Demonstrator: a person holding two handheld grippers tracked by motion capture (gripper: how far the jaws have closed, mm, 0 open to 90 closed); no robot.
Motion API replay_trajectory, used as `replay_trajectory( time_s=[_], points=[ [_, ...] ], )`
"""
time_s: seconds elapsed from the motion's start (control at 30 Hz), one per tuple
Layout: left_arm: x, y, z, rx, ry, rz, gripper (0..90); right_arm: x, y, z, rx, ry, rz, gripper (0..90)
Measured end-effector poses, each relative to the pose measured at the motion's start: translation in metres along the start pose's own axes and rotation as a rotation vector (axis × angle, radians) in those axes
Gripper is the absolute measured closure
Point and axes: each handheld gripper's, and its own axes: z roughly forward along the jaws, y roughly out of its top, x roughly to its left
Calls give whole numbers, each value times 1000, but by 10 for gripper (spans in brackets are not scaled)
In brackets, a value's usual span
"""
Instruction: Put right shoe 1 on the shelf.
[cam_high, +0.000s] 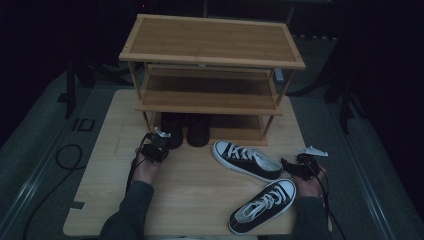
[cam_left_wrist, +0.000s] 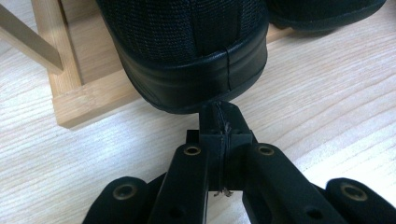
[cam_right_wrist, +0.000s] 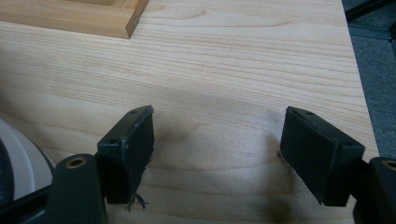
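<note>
A three-tier bamboo shoe rack (cam_high: 210, 40) stands at the back of a wooden table (cam_high: 190, 190). Two black shoes (cam_high: 172, 131) (cam_high: 198, 130) sit side by side on its lowest shelf. My left gripper (cam_high: 161, 144) is shut, and in the left gripper view its tips (cam_left_wrist: 219, 119) press against the heel of the left black shoe (cam_left_wrist: 187, 46) with nothing between them. Two black-and-white sneakers lie on the table, one (cam_high: 245, 159) near the rack and one (cam_high: 262, 205) near the front edge. My right gripper (cam_high: 287, 165) is open just behind the first sneaker's heel; its jaws (cam_right_wrist: 219, 126) hang apart over bare wood.
The rack's bottom frame (cam_left_wrist: 88, 98) juts out left of the black shoe. A white sneaker sole (cam_right_wrist: 23, 158) shows at the lower left of the right gripper view. The table's right edge and grey floor (cam_right_wrist: 373, 70) lie close to the right gripper. A cable (cam_high: 65, 155) loops on the floor at the left.
</note>
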Motion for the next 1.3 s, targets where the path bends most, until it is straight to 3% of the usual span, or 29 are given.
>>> replay_trajectory(
  time_s=[0.47,0.63,0.73,0.87,0.97,1.3],
  points=[
    [0,7,7,-2,2,-1,879,0,0,0,0,0,0,258],
    [-4,1,4,-49,-61,4,793,0,0,0,0,0,0,258],
    [-7,0,3,-75,-101,-15,761,0,0,0,0,0,0,258],
    [-16,2,2,-85,-130,10,718,0,0,0,4,14,-14,220],
    [-22,2,3,-83,-134,36,694,0,0,0,7,17,-20,218],
    [-26,2,3,-82,-143,43,671,1,0,0,5,9,-11,221]
  ],
)
